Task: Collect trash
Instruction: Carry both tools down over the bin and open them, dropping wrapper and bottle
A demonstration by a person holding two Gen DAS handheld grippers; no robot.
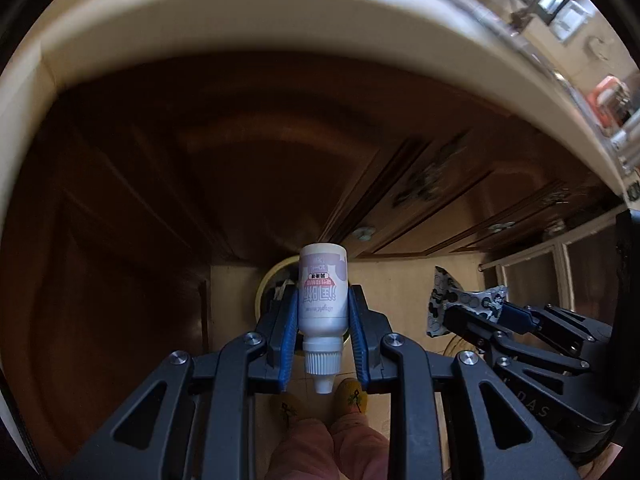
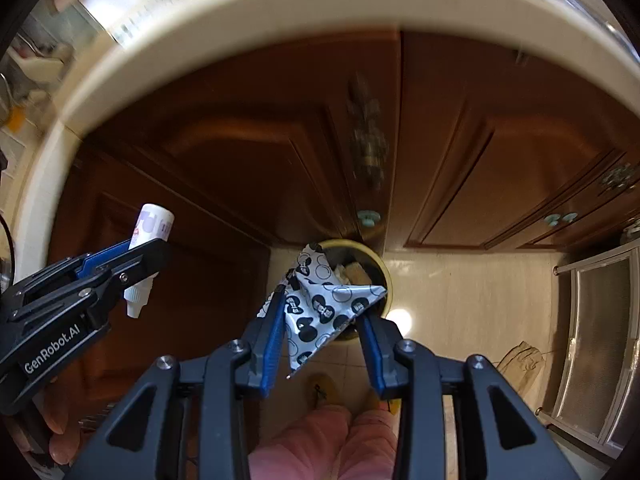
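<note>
My left gripper [image 1: 323,316] is shut on a small white bottle [image 1: 323,300] with a pink label, held with its cap end toward the camera. It also shows in the right wrist view [image 2: 150,228] at the left. My right gripper [image 2: 322,312] is shut on a black-and-white patterned wrapper [image 2: 320,304], which also shows in the left wrist view [image 1: 460,300]. Both are held above a round yellow-rimmed bin [image 2: 380,264] on the floor, with trash inside. In the left wrist view the bin [image 1: 266,284] is mostly hidden behind the bottle.
Dark wooden cabinet doors [image 2: 500,168] with round knobs stand behind the bin under a cream counter edge [image 2: 280,8]. The floor [image 2: 460,292] is pale tile. A white framed appliance [image 2: 600,320] stands at the right. The person's pink legs and yellow slippers [image 1: 352,396] are below.
</note>
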